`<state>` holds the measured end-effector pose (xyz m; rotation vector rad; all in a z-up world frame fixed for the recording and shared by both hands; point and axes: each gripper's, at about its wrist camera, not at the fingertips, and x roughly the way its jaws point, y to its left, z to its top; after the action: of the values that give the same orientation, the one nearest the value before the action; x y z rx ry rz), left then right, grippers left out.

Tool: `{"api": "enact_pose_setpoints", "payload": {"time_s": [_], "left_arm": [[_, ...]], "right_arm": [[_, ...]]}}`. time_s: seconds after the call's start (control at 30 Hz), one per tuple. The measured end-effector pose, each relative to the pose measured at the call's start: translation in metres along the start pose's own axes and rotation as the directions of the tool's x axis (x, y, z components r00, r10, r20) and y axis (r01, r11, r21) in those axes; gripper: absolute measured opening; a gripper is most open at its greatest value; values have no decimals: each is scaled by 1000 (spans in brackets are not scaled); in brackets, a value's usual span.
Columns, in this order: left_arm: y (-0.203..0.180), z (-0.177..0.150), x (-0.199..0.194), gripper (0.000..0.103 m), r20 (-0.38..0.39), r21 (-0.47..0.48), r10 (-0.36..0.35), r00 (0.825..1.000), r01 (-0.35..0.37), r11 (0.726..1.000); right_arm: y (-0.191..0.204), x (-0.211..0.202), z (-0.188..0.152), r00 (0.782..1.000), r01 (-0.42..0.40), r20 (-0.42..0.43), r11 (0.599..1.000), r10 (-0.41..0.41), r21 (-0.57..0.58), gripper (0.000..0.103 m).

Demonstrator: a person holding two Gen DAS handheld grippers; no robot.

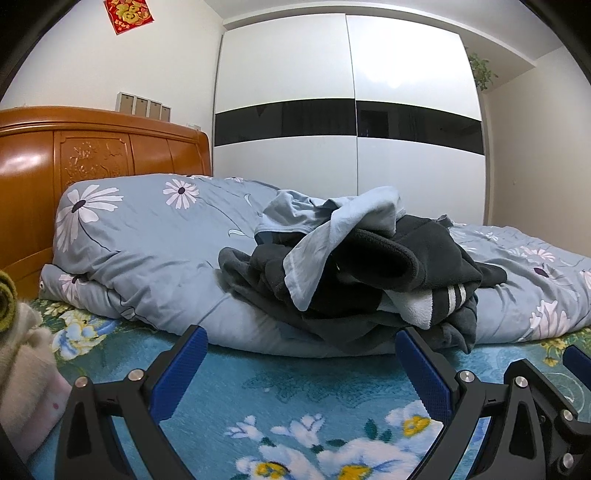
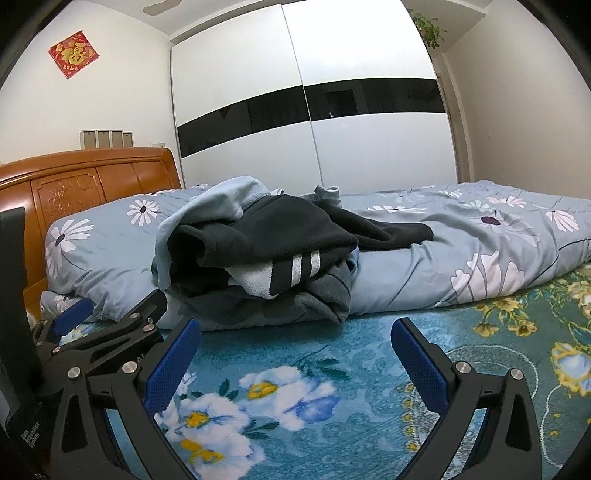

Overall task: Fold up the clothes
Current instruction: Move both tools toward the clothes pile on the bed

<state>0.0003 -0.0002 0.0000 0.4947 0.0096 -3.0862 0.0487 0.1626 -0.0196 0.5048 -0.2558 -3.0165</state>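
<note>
Nearest, the left gripper (image 1: pixel 299 354) and the right gripper (image 2: pixel 295 347) are held wide apart over the flowered blanket (image 2: pixel 332 369), with nothing between their pads. Beyond them, a pile of clothes (image 2: pixel 266 251), dark and pale blue, is heaped on the folded quilt (image 2: pixel 480 251) across the bed, before the wardrobe (image 2: pixel 314 110).

Ahead of me: white sliding wardrobe (image 1: pixel 351 122) with black glossy band, ceiling light glaring off its doors. Carved wooden headboard (image 1: pixel 92 155) at my left. Red paper decoration (image 2: pixel 74 54) on white wall. Small potted plant (image 2: pixel 428 27) high beside wardrobe. Bed (image 2: pixel 369 350) under teal floral blanket.
</note>
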Motion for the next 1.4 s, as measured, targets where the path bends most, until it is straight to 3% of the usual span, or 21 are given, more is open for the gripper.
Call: {"api": "enact_pose_setpoints", "payload": {"time_s": [0.33,0.7,0.87,1.0,1.1,1.2,1.27,1.4], "left_arm": [[1,2,-2,103,-3,-3,-6,1000,6,1000],[2,-1,1,103,-23,-12,-29,999,29,1000],[1,-8,0,103,15,18,-20,1000,19,1000],[-2,-8,-6,103,43,82,9,999,-12,997],[4,-4,-9,103,41,113,33,999,-37,993],[13,-3,-5,103,1,105,40,999,-40,994],[21,-7,-2,103,-41,39,19,999,-17,999],[31,-9,2,103,-146,-16,-29,989,27,1000]], "right_arm": [[1,-4,0,1000,3,24,1000,-3,-1,103],[0,3,-2,999,-27,-39,999,28,17,103],[2,9,6,998,-39,-46,999,37,-35,103],[5,23,41,994,-84,-77,992,76,-94,103],[5,42,87,980,-173,-114,983,165,-61,103],[11,69,131,956,-261,-142,965,258,-3,103],[18,93,154,937,-295,-191,955,292,18,103],[44,145,180,923,-233,-326,971,202,-58,103]]}}
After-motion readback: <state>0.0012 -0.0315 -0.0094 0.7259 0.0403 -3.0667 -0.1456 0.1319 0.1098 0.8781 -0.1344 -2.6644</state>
